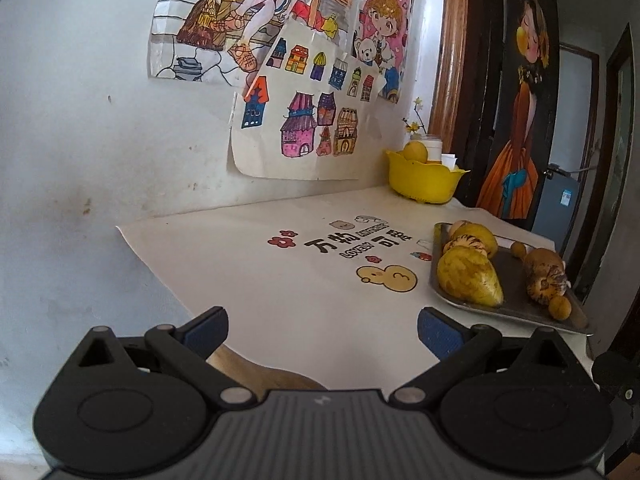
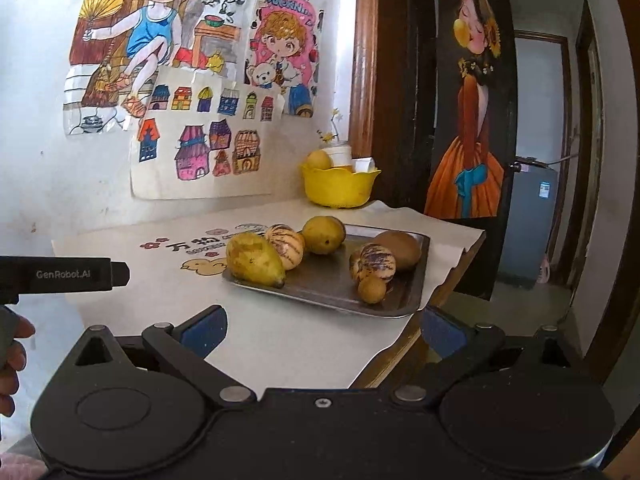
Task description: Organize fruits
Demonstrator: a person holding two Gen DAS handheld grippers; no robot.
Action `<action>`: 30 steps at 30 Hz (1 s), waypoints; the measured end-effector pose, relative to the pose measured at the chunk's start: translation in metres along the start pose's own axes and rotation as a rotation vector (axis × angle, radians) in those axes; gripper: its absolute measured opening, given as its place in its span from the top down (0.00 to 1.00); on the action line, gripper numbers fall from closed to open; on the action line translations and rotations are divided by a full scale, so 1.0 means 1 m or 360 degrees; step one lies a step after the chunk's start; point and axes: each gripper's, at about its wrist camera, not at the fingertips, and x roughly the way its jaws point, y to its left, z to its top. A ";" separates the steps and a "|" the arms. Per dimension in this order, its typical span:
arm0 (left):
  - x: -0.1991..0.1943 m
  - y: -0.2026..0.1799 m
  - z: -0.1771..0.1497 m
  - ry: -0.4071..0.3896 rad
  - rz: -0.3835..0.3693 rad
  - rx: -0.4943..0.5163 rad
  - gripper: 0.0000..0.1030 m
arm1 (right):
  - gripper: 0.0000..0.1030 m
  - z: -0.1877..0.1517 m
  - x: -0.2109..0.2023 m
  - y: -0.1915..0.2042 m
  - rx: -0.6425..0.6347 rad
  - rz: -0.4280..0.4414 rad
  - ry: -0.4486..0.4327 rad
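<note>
**Fruit on the tray, both grippers wide open**

The left gripper [image 1: 322, 330] hangs over the near part of the table [image 1: 248, 280]. Its 2 blue fingers [image 1: 206, 330] are spread far apart and hold nothing. The right gripper [image 2: 322, 330] sits by the near edge of the table. Its 2 blue fingers [image 2: 204, 330] are spread far apart too, and they hold nothing.

A metal tray [image 2: 320, 280] lies flat on the white cloth [image 2: 280, 344], at 12 o'clock from the right gripper. In the left view the tray [image 1: 516, 288] is at 2 o'clock.

There are 6 fruits on the tray. A big yellow pear [image 2: 254, 260] lies at the near left corner. A striped melon [image 2: 285, 246] touches it from behind. A round yellow fruit [image 2: 323, 235] sits just beside that melon, at the back. A second striped melon [image 2: 374, 263] is on the right side. A small round fruit [image 2: 372, 290] touches it in front. A brown fruit [image 2: 402, 249] sits behind it, near the back right corner.

A yellow bowl [image 2: 338, 188] stands at the far end of the table, by the wall, well apart from the tray. 1 yellow fruit [image 2: 319, 160] pokes up from the bowl.

Kids' drawings [image 2: 192, 80] hang on the wall above the table. At 9 o'clock in the right view, the black body of the left gripper [image 2: 64, 274] shows, with a hand [image 2: 12, 364] under it.
</note>
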 end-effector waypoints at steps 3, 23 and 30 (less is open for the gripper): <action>-0.001 0.001 -0.001 -0.0004 0.0013 0.0003 0.00 | 0.00 -0.002 0.002 0.001 -0.0001 0.0011 0.0007; -0.004 0.002 -0.005 0.0039 0.0073 0.0087 0.00 | 0.00 -0.010 0.009 -0.005 0.0059 0.0029 0.0044; -0.005 0.002 -0.004 0.0029 0.0077 0.0096 0.00 | 0.01 -0.011 0.012 -0.004 0.0051 0.0043 0.0061</action>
